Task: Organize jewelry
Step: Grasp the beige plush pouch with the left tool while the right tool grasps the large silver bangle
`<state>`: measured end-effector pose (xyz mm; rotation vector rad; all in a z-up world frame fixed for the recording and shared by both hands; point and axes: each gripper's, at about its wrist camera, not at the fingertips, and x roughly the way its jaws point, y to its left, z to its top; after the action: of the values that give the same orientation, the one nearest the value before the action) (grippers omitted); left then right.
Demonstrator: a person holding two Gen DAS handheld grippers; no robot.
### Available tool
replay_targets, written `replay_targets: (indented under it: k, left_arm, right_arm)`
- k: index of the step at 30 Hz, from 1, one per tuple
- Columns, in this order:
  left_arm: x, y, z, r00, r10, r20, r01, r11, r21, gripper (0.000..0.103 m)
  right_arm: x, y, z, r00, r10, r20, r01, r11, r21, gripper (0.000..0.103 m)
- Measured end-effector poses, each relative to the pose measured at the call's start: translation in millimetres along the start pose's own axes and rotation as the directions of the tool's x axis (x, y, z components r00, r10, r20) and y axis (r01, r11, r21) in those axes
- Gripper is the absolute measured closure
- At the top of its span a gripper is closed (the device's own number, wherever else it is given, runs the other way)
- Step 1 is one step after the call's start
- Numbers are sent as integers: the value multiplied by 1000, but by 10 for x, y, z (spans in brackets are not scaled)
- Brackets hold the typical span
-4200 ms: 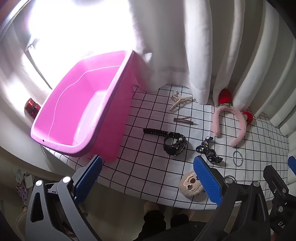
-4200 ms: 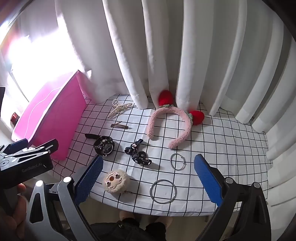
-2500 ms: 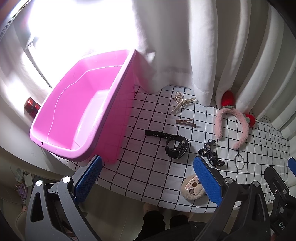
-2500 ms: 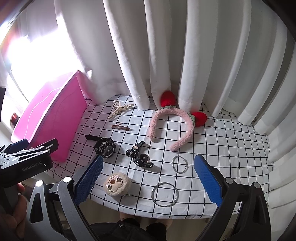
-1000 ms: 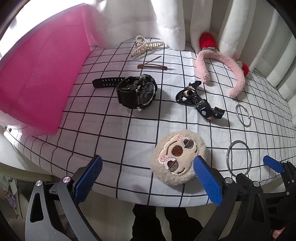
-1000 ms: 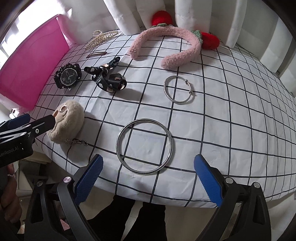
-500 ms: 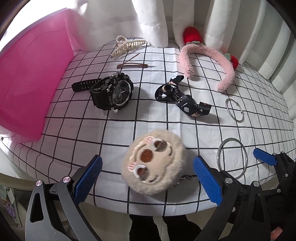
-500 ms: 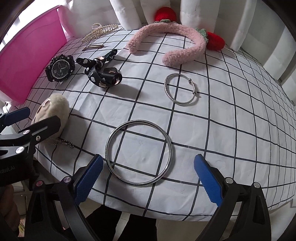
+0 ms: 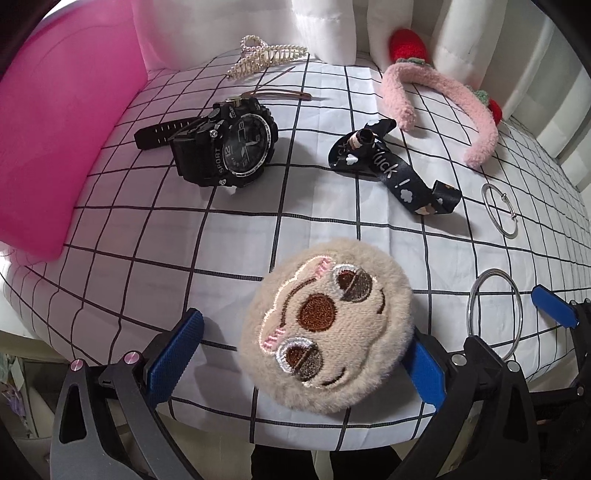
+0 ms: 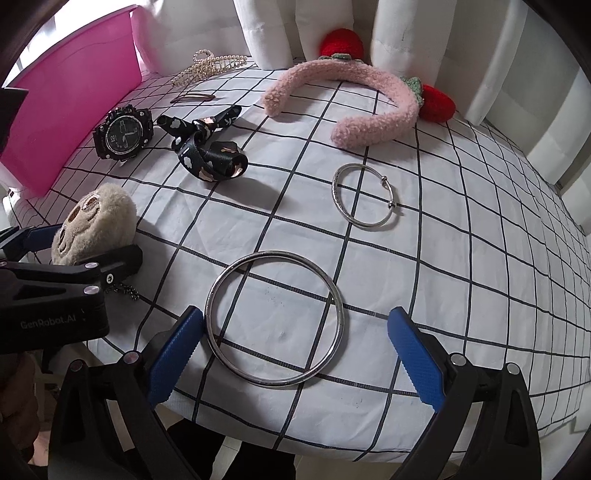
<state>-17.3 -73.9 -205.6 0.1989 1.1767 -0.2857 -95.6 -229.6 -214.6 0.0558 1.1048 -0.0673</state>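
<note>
A beige plush face charm (image 9: 327, 325) lies at the table's front edge, between the open fingers of my left gripper (image 9: 299, 350); its right side touches the right pad. It also shows in the right wrist view (image 10: 92, 225). A large silver ring (image 10: 275, 317) lies between the open fingers of my right gripper (image 10: 295, 347). A black watch (image 9: 225, 146), a dark ribbon hair tie (image 9: 391, 166), a small silver bangle (image 10: 364, 201), a pink fuzzy headband (image 10: 354, 99), a pearl hair claw (image 9: 264, 55) and a brown hair clip (image 9: 280, 95) lie farther back.
A pink plastic bin (image 9: 59, 122) stands at the left on the checked tablecloth (image 9: 184, 236). White curtains (image 10: 406, 33) hang behind the table. The table's front edge runs just under both grippers.
Both grippers have moved down and forward to the table's front edge. The left one has closed in around the plush charm, the right one around the large ring.
</note>
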Motion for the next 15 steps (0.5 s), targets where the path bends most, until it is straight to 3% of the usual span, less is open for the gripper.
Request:
replay_targets:
  k: [3,11,15]
  left_arm:
    - [-6,1,-37,999,-4,33,3,1000,4,5]
    - [-47,-34,-59,999,-3,37,3,1000,3,9]
    - [-129,-118,-99,998,-22,56,20,999,39,33]
  right_arm:
    - [-8,0,-15,1000,0,18,0,1000,-1,9]
    - [-11,7,0,1000,16,3,-16,1000,-8,11]
    - [-68,67,2,999,29,20,-28,999,-41,32]
